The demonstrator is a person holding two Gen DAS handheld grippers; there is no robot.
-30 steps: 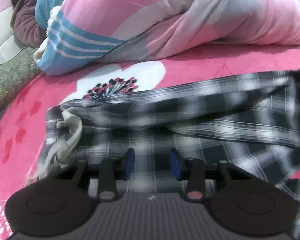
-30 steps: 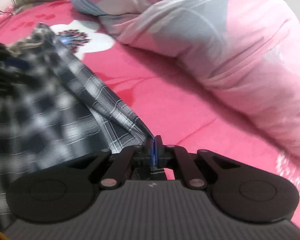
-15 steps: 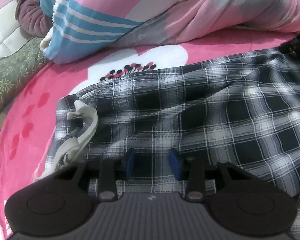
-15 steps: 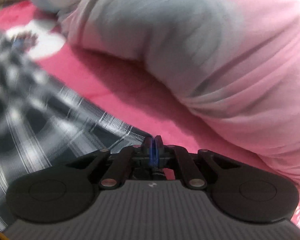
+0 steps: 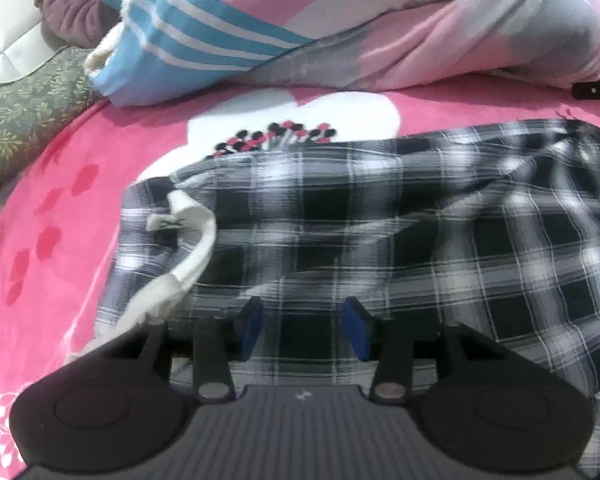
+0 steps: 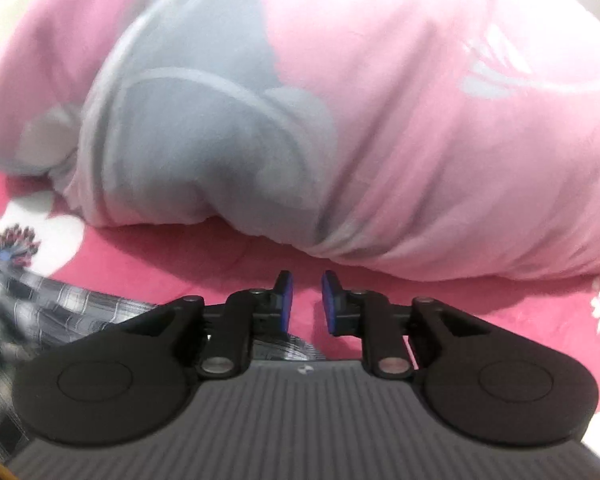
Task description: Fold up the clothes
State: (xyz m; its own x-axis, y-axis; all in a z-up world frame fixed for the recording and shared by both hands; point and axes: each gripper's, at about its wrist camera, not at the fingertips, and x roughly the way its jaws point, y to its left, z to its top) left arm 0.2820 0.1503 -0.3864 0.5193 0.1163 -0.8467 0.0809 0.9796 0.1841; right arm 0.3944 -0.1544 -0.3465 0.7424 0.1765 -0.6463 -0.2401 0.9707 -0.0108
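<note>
- One plaid shirt (image 5: 380, 248), black, grey and white, spread on the pink bedsheet (image 5: 60, 216) with one layer already laid over; white collar lining (image 5: 188, 256) exposed at its left end.
- Judged early to midway: first fold apparently laid, edges rumpled, further folds and smoothing left to do.
- Left gripper (image 5: 302, 326) low over the shirt's near edge, jaws opening; plaid cloth visible between the blue pads (image 5: 252, 320), no pinch evident, so taken as released.
- Right gripper (image 6: 307, 304) beyond the shirt's right edge, jaws opening, only sheet seen between them; nothing held. Shirt corner (image 6: 72, 304) lying at lower left of that view.
- Count: one garment in work; two grippers; one pink and grey quilt (image 6: 340, 120) bunched behind; one blue-striped blanket (image 5: 196, 40); one green patterned cushion (image 5: 24, 120); one dark purple bundle (image 5: 72, 12) at top left, nature unclear.
- No finished stack of folded clothes visible.
</note>
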